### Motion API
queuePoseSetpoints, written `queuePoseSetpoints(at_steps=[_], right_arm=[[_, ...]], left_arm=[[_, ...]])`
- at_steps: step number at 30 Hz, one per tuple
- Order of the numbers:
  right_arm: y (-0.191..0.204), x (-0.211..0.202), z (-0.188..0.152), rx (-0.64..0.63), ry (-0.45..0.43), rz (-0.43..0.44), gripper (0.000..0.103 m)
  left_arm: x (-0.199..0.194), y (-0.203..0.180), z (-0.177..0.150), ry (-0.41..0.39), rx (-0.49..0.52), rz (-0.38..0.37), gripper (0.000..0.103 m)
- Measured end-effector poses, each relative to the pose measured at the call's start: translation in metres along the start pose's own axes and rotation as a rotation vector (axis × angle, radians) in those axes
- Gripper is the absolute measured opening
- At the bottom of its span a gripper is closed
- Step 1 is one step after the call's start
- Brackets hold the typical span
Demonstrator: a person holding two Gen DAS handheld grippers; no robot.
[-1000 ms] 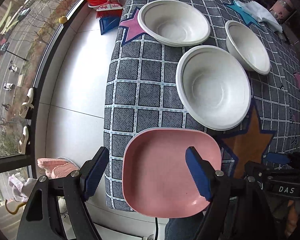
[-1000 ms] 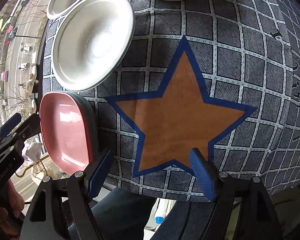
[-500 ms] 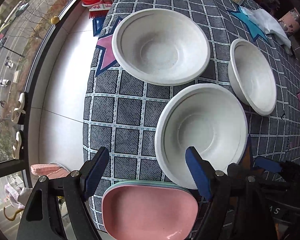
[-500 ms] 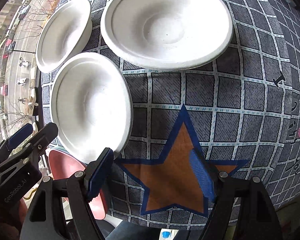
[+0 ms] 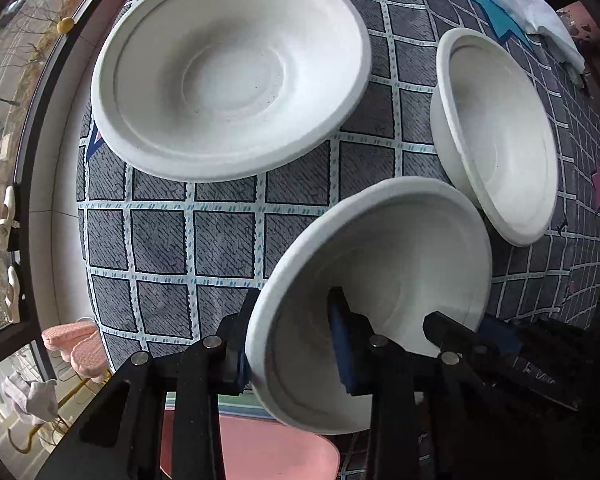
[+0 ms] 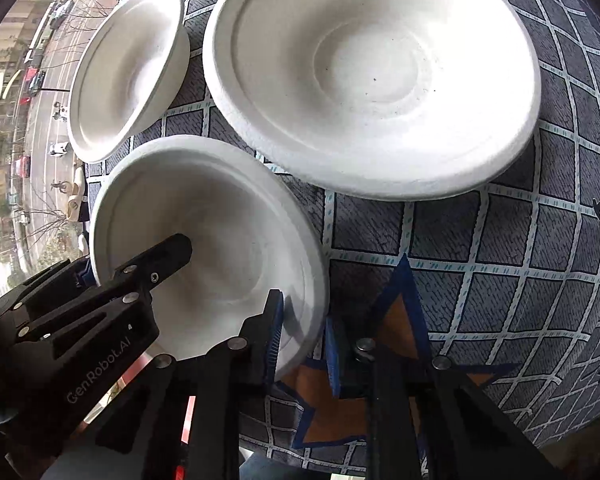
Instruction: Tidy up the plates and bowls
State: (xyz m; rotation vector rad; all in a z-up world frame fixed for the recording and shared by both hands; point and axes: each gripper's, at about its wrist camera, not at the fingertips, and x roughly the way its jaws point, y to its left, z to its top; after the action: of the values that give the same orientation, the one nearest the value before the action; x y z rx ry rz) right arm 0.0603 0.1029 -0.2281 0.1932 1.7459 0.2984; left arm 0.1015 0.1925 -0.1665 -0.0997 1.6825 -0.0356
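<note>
- While seen from the left wrist, left gripper clamped across the near rim of the nearest white bowl: one blue pad outside the wall, the other inside.
- Right gripper pinching the same bowl's rim from the opposite side, one blue pad inside, one outside over the orange star.
- Bowl tilted, near edge raised off the checked tablecloth.
- Beyond the bowl, large shallow white bowl, flat on the cloth, apart from it.
- Beside the bowl, away from the window, smaller deep white bowl, rims close; touching or not, cannot tell.
- Below the bowl, nearest the cameras, pink plate, partly hidden by the gripper frame.
- Past the deep bowl, white cloth at the table's far edge.
</note>
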Motion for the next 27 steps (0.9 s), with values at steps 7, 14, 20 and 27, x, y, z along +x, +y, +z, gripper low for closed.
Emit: queuePoseSetpoints(at_steps=[7,14,20,27], right_arm=[[-0.032,-0.015,0.010,0.027,-0.043,-0.035,0.021],[-0.069,-0.023,0.001,0.101,-0.055,-0.060,0.021],[-0.116,-0.022,-0.024,0.178,-0.039,-0.081,0.021],[-0.134,-0.014,-0.058,0.259,-0.020,-0.069,0.021]], left_arm=[[-0.003,-0.048,0.013,-0.006,0.044,-0.024,0.037],[0.001,-0.116,0.016,0.006,0.148,-0.022,0.036],[0.011,-0.179,-0.006,0.027,0.278,-0.022,0.036],[0.011,-0.230,-0.038,0.046,0.402,-0.001,0.036]])
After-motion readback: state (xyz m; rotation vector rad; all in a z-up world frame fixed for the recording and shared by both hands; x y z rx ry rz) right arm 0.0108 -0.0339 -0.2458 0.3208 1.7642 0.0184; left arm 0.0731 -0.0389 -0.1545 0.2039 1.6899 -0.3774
